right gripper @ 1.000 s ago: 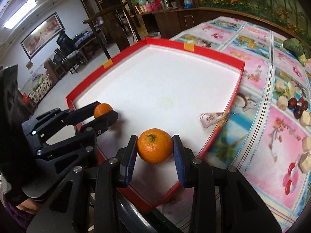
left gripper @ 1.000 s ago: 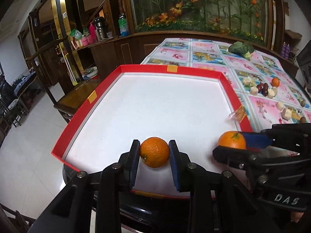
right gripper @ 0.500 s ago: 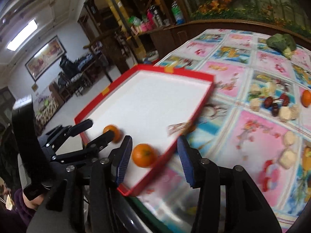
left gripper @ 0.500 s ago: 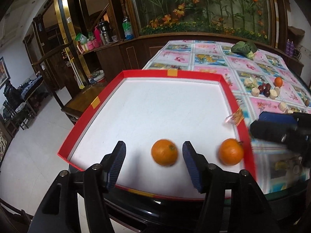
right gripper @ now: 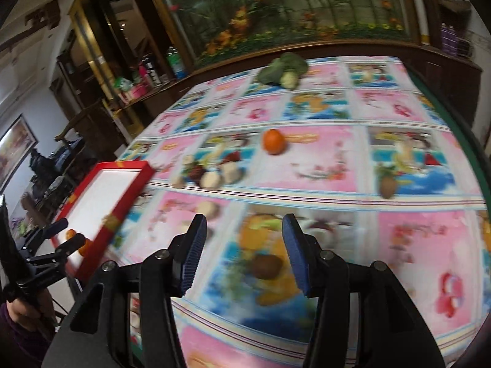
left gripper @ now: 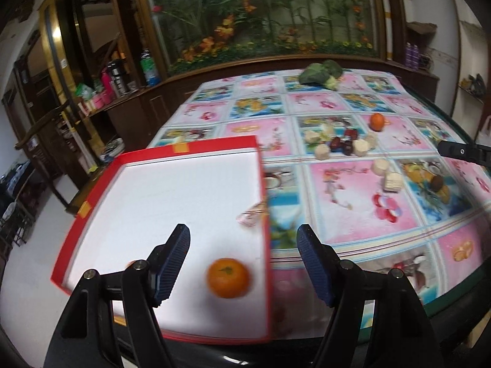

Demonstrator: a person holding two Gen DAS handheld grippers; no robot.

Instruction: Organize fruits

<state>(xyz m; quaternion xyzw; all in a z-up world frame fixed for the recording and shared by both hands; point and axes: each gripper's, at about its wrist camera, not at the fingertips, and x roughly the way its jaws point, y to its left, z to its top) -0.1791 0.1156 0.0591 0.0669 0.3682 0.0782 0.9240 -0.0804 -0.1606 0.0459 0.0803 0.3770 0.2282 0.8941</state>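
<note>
The left gripper [left gripper: 242, 260] has its jaws spread wide and empty above an orange [left gripper: 228, 277] near the tray's front right corner; a second orange [right gripper: 71, 234] shows at the far left of the right wrist view. The right gripper [right gripper: 242, 254] is wide open too, over the floral cloth [right gripper: 322, 159]. A second ago each gripped an orange at the red tray [left gripper: 92, 205]. A third orange [right gripper: 273, 141] sits mid-counter; greens [left gripper: 320, 73] lie at the far edge, before a flower-painted panel [left gripper: 260, 12].
</note>
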